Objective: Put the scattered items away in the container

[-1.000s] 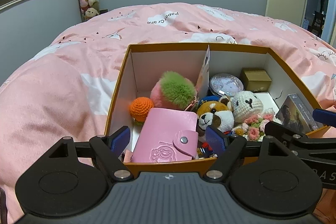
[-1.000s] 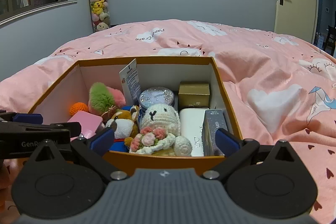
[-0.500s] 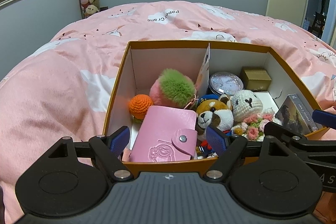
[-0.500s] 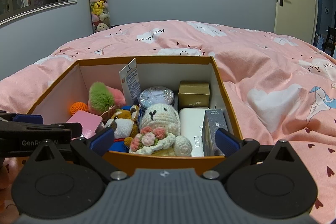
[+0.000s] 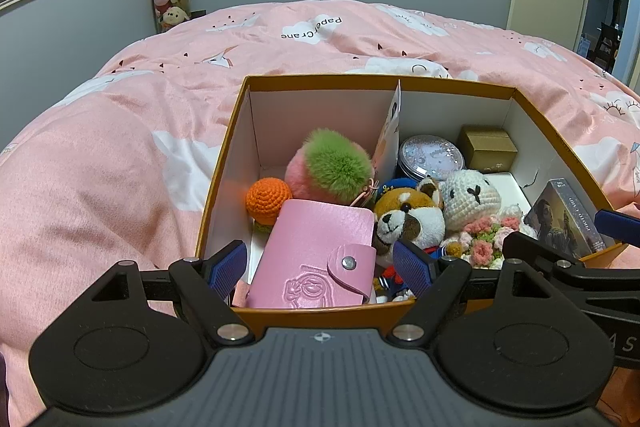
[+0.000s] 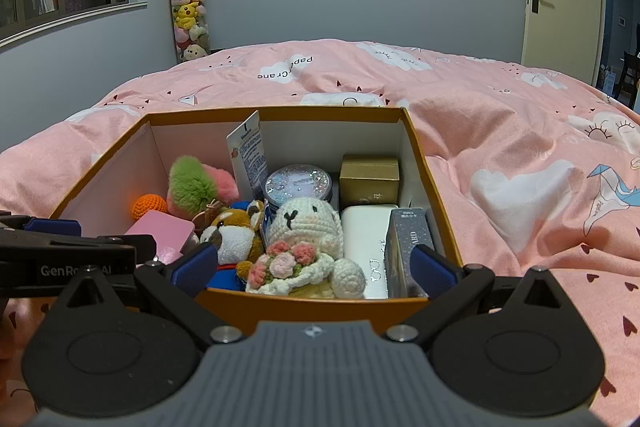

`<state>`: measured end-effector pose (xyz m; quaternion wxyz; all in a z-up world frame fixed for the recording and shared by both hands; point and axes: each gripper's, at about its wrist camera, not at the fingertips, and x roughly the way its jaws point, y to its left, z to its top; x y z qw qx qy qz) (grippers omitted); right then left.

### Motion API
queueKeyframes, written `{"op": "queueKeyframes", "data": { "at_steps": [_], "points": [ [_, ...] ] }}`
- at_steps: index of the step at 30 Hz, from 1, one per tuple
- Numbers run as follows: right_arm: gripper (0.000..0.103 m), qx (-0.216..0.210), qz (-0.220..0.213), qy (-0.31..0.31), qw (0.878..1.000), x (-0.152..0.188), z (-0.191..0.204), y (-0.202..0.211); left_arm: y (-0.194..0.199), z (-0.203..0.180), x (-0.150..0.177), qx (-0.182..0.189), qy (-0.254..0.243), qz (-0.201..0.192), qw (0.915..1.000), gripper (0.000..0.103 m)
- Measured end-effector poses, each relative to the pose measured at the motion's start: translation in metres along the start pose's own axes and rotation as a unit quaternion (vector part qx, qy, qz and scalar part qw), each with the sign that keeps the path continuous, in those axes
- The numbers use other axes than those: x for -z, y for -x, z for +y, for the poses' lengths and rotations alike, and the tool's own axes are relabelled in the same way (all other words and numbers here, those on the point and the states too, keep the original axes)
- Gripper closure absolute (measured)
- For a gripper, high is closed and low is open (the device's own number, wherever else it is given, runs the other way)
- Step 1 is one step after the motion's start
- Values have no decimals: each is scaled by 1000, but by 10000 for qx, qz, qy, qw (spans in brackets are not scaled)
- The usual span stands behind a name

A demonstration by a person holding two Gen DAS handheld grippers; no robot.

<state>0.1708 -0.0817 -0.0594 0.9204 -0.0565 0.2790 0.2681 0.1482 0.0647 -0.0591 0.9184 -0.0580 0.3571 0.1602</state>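
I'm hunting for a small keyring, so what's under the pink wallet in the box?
The pink wallet leans on the orange crochet ball at its far corner. A strip of white box floor shows beside it. Whatever lies directly beneath is covered, so a keyring can't be ruled out.

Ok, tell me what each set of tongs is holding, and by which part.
Nothing. Left tongs and right tongs are both open and empty, at the box.

A matt cardboard box (image 5: 224, 163) holds a glossy embossed wallet (image 5: 316, 255), crocheted yarn bunny (image 6: 306, 227) and fluffy pompom (image 5: 332, 167).
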Motion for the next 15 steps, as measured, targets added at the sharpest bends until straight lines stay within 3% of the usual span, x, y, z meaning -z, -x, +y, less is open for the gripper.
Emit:
{"op": "queueKeyframes", "data": {
  "at_steps": [15],
  "points": [
    [0, 4, -6, 0, 10000, 0, 0, 0, 0, 0, 0, -23, 5, 3, 10000, 8]
  ]
}}
